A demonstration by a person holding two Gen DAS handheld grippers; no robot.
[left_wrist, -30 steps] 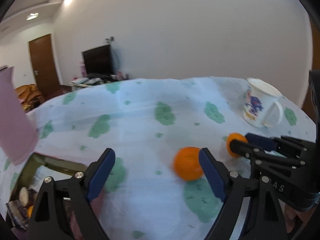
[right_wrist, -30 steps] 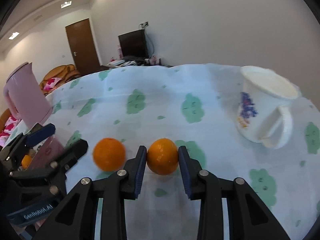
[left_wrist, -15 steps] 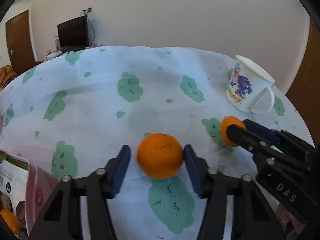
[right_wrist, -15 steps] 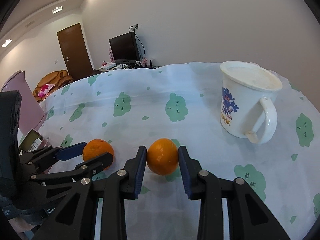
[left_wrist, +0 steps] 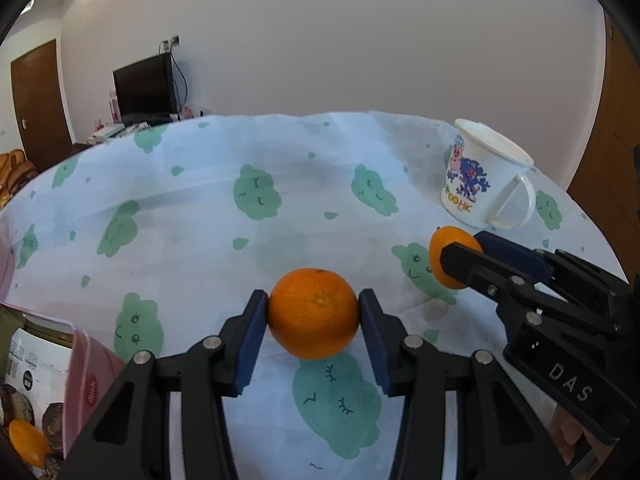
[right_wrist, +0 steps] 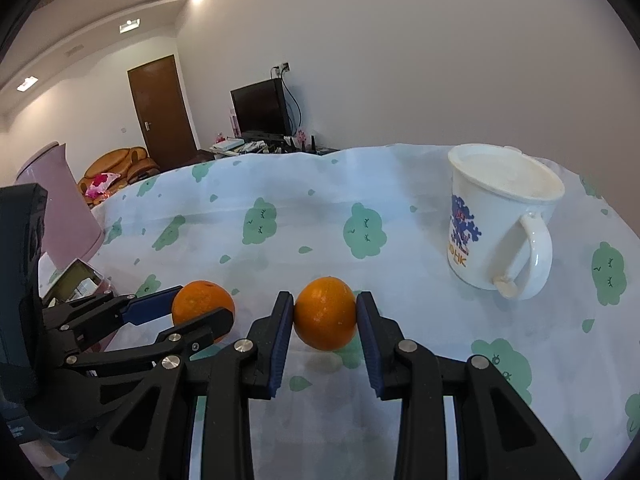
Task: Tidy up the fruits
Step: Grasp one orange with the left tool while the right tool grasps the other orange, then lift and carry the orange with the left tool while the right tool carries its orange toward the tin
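On the cloud-print tablecloth (left_wrist: 280, 240), seen from the left wrist, the left gripper (left_wrist: 313, 314) has its blue pads pressed against both sides of an orange (left_wrist: 313, 314) that sits on the cloth. To the right, the right gripper (left_wrist: 460, 258) clamps a second orange (left_wrist: 438, 248), near a white mug (left_wrist: 480, 180). At lower left a pink-rimmed box (left_wrist: 92, 364) shows another orange fruit inside. From the right wrist, the right gripper (right_wrist: 325, 314) pinches its orange (right_wrist: 325, 314) on the cloth (right_wrist: 400, 220); the left gripper (right_wrist: 200, 310) holds the other orange (right_wrist: 200, 300) just beside it, the mug (right_wrist: 496, 224) stands further right, and a pink jug (right_wrist: 60, 208) stands at left.
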